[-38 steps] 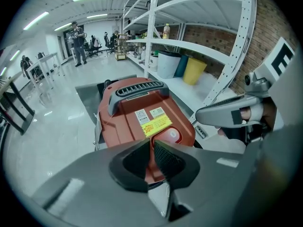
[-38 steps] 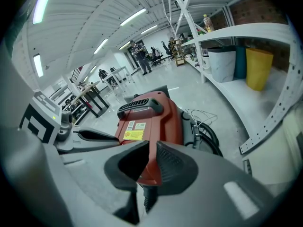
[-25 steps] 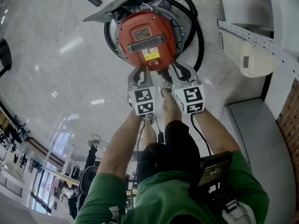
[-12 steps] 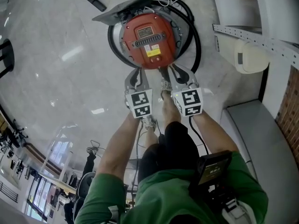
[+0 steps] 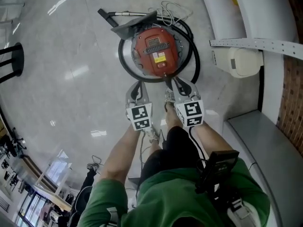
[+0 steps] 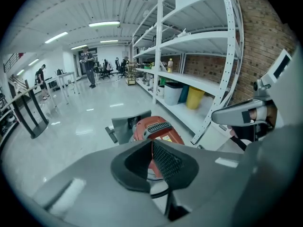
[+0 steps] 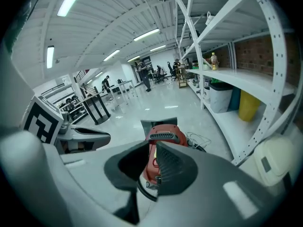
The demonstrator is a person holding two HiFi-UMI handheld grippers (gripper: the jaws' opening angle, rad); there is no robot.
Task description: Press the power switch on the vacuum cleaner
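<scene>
On floor [image 5: 71, 56], vacuum cleaner [image 5: 158, 51] switch indiscernible; left gripper [image 6: 152, 142] jaws closed, right gripper [image 7: 151, 144] slightly parted, both empty.

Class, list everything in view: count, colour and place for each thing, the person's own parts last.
vacuum cleaner: one, red, on the floor ahead of both grippers
hose: one, black, coiled around the vacuum cleaner
floor nozzle: one, grey, at the vacuum cleaner's far side
cable: one, white, loose on the floor beyond it
shelf rack: one, white, along the right
bin: one, yellow, on the rack's low shelf
brick wall: one, red-brown, behind the rack
left gripper: one, grey, jaws together, empty
right gripper: one, grey, jaws slightly apart, empty
shirt: one, green, bottom of the head view
</scene>
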